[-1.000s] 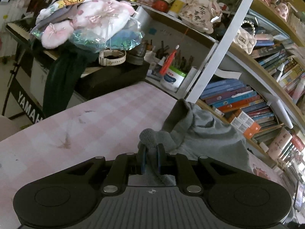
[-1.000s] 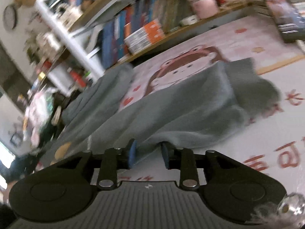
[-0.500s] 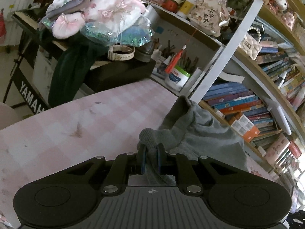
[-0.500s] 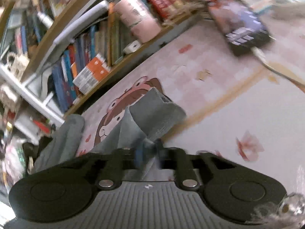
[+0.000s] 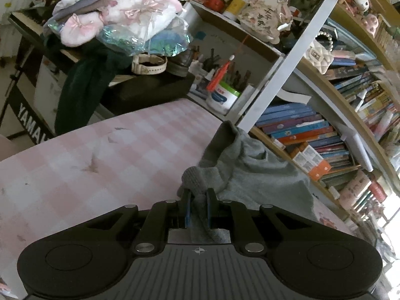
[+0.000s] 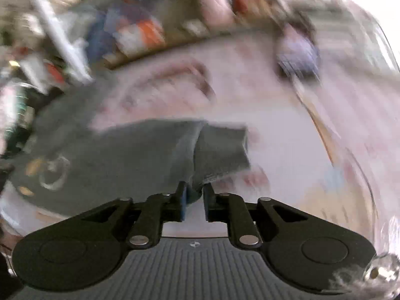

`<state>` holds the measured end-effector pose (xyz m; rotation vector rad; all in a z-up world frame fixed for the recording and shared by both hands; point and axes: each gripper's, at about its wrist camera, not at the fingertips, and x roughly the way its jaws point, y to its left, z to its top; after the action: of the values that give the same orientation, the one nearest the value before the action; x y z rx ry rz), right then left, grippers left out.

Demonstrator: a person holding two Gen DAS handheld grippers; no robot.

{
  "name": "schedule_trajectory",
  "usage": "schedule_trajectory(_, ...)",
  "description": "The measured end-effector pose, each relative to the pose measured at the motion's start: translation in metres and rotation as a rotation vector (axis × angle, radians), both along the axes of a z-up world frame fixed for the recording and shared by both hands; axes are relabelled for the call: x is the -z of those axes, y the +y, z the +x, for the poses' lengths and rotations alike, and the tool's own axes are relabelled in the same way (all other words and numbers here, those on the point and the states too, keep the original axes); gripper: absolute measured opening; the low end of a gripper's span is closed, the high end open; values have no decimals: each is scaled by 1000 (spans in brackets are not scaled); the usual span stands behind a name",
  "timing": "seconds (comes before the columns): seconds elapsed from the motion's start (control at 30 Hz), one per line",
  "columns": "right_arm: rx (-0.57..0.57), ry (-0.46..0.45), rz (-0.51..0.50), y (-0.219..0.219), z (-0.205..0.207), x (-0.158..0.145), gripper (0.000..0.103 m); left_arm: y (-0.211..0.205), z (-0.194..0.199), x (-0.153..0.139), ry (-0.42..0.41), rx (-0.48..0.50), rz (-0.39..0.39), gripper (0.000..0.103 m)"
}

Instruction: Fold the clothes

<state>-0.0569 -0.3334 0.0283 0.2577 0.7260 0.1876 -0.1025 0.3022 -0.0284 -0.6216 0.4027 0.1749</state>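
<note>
- The left black two-finger gripper (image 5: 198, 200) has its jaws drawn narrow and clamped on a ribbed edge of the grey knit garment (image 5: 260, 175); a strip of the fabric runs back between the blue-lined fingers (image 5: 187, 206).
- The garment lies on the pink-and-white checked table cover (image 5: 100, 165), heaped up beyond the gripper and reaching toward the wooden bookshelf full of coloured books (image 5: 312, 135) behind it.
- Beyond the far edge of the table cover stand a white-and-green tub of pens (image 5: 222, 97) and a pile of pink and white soft bundles (image 5: 120, 17).
- The right wrist view is heavily motion-blurred. The right black two-finger gripper (image 6: 194, 201) has its jaws narrow, pinching a bunched corner of the same grey knit garment (image 6: 120, 160).
- From that pinch a fold of the garment stands up, and the rest spreads away to the left over the pale pink printed cover (image 6: 287, 135).
- A pale ring-shaped print (image 6: 53, 172) shows on the garment's left part.
- Finer detail there is too blurred to tell.
</note>
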Motion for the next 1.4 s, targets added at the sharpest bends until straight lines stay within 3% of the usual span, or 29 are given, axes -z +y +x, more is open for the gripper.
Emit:
schedule_trajectory(0.13,-19,11,-102,-8,-32,-13,22,0,1,0,-6,12,-9,11)
schedule_trajectory(0.23,-86,-93,-120,0,-29,-33,24,0,4,0,10,14,-12,12)
schedule_trajectory(0.3,-149,-108,-130,17,-15,-32,24,0,6,0,24,15,-13,14)
schedule_trajectory(0.4,-242,-92,-154,44,12,-21,23,1,7,0,36,28,-14,35)
schedule_trajectory(0.43,-262,-77,-172,52,19,-13,23,3,7,0,37,26,-29,49)
schedule_trajectory(0.47,-268,-61,-191,57,26,-5,23,5,8,2,39,20,-47,56)
schedule_trajectory(0.5,-270,-46,-209,61,31,2,23,8,10,3,38,12,-70,56)
schedule_trajectory(0.6,-250,0,-240,59,42,22,22,14,17,11,20,-20,-123,44)
schedule_trajectory(0.63,-243,12,-233,57,44,28,22,16,21,14,20,-28,-126,22)
schedule_trajectory(0.7,-235,14,-210,51,45,36,20,16,25,15,7,-31,-144,10)
schedule_trajectory(0.87,-247,12,-206,54,43,38,20,8,-6,-25,-123,-55,-12,8)
schedule_trajectory(0.93,-264,14,-187,55,44,39,20,16,-13,-25,-80,-80,-3,8)
schedule_trajectory(1.0,-282,16,-157,57,45,40,20,20,-9,-12,29,-98,29,10)
schedule_trajectory(1.13,-299,9,-151,61,44,39,24,24,-2,-4,162,-136,90,35)
schedule_trajectory(1.2,-301,2,-151,60,44,36,25,17,-5,-25,157,-207,214,39)
schedule_trajectory(1.27,-294,-24,-147,61,45,30,26,5,-6,-53,98,-247,359,42)
schedule_trajectory(1.33,-294,-54,-117,63,49,24,27,-14,6,-79,29,-203,453,49)
schedule_trajectory(1.4,-310,-75,-73,71,57,23,31,-43,37,-92,3,-19,479,60)
